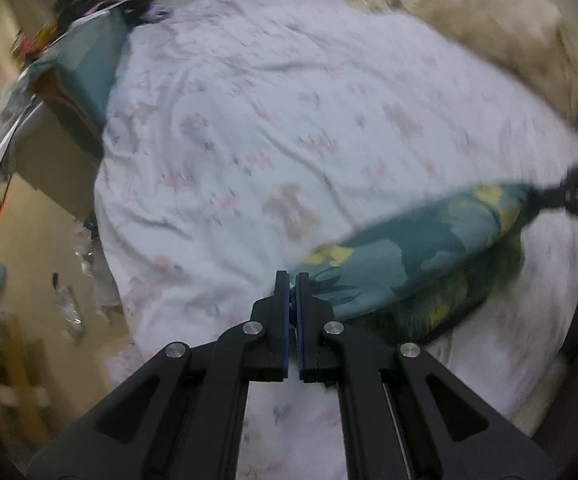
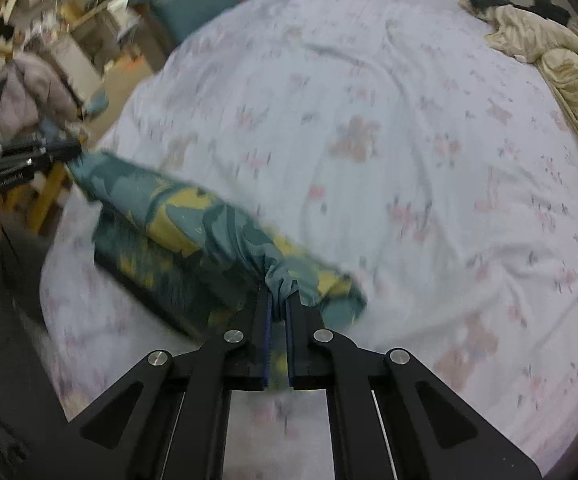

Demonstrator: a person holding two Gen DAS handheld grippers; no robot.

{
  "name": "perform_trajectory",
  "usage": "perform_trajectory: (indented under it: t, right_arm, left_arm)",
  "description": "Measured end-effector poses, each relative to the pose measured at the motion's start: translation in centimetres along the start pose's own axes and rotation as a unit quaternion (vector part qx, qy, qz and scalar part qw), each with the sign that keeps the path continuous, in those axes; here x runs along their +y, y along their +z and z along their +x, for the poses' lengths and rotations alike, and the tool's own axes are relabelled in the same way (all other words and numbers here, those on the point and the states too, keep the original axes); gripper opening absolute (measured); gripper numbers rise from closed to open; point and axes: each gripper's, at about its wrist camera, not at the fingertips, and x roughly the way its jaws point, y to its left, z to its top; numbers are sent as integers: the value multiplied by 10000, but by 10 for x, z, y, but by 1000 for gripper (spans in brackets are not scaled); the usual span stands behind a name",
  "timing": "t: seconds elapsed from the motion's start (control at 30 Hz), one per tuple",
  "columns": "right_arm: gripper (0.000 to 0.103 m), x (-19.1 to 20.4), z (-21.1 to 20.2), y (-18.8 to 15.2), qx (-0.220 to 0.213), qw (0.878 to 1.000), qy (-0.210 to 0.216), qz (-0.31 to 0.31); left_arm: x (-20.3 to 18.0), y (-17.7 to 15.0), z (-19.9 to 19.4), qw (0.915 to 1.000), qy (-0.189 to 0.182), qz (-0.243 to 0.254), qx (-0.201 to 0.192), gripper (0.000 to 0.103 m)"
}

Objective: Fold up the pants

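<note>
Stretching pants [image 1: 409, 256] between both clamped jaws

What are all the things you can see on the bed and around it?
pants: one, teal with yellow patches, stretched between both grippers above the bed's near edge
bed sheet: one, white with pink flowers, covering the bed
blanket: one, cream, crumpled at the far right of the bed
cushion: one, teal, beside the bed's far left
left hand-held gripper: black, shut on one end of the pants
right hand-held gripper: black, shut on the other end
</note>
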Motion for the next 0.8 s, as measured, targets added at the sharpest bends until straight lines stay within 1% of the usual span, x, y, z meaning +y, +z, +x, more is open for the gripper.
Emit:
perform_trajectory:
  t: [0.03,0.13,0.2,0.23,0.3,0.33,0.37,0.4,0.43,0.47,0.5,0.53,0.57,0.6,0.63,0.67,0.7,0.73,0.8]
  right_arm:
    - [4,2,6,-5,138,9999,-25,-35]
    - [4,10,31,-23,826,9965,-13,-147]
    - [3,17,50,-34,1272,9910,-253,-340]
    - [0,20,59,-39,1430,9877,-433,-458]
    - [0,23,67,-40,1528,9847,-600,-584]
    - [0,21,65,-38,1517,9854,-574,-525]
    - [0,18,63,-37,1502,9867,-474,-414]
    - [0,14,57,-35,1467,9881,-378,-273]
    - [0,10,48,-32,1359,9899,-372,-133]
    - [1,4,37,-29,1179,9924,-346,40]
    - [1,-3,27,-26,999,9943,-318,209]
    - [1,-12,13,-22,706,9959,-311,471]
    - [1,-20,0,-18,398,9961,-396,676]
    - [1,-27,-8,-14,156,9951,-487,846]
    - [1,-35,-18,-9,-149,9927,-583,1046]
    - [1,-40,-24,-3,-388,9906,-595,1169]
    - [1,-41,-28,4,-622,9887,-485,1275]
    - [1,-39,-28,10,-741,9883,-306,1298]
    - [1,-26,-21,22,-786,9900,-70,1166]
  left_arm:
    - [-6,-6,8,9997,7,117,225,1]
    - [-17,-23,33,9956,-45,340,873,2]
    - [-19,-31,50,9915,-172,294,1256,2]
    - [-18,-33,58,9902,-159,219,1372,4]
    - [-15,-34,65,9879,-177,108,1535,5]
    - [-13,-34,65,9864,-264,-14,1622,6]
    - [-10,-35,64,9846,-359,-134,1706,10]
    - [-4,-35,58,9824,-494,-320,1771,24]
    - [0,-35,52,9824,-551,-423,1732,40]
    - [7,-34,41,9847,-564,-546,1556,44]
    - [14,-32,31,9873,-553,-675,1326,47]
    - [26,-28,20,9885,-598,-950,1017,50]
    - [38,-25,12,9870,-594,-1286,758,51]
    - [51,-21,6,9837,-518,-1650,485,51]
    - [63,-17,0,9786,-366,-2022,145,51]
    - [66,-12,0,9765,-305,-2134,7,51]
    - [62,-6,4,9766,-358,-2120,-76,51]
    - [53,-1,9,9782,-453,-2027,-70,51]
    - [29,5,21,9839,-610,-1680,-45,50]
